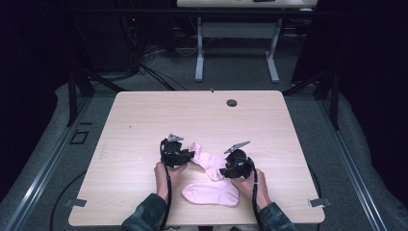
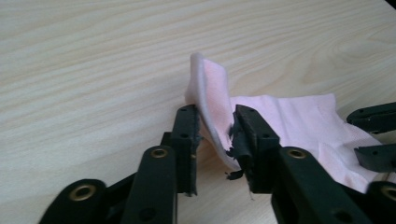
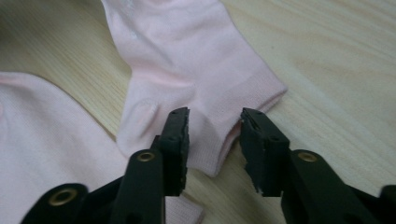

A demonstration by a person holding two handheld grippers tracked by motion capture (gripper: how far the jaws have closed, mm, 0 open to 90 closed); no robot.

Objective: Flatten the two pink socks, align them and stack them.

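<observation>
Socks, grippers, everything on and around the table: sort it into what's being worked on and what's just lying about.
Being worked on:
upper sock
left gripper
right gripper

Lying about:
lower sock, flat near the table edge
second table behind
floor cables

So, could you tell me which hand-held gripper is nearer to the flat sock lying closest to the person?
Right. The right hand-held gripper sits just above the flat sock; the left hand-held gripper is farther off, up-left, at the other sock.
</observation>
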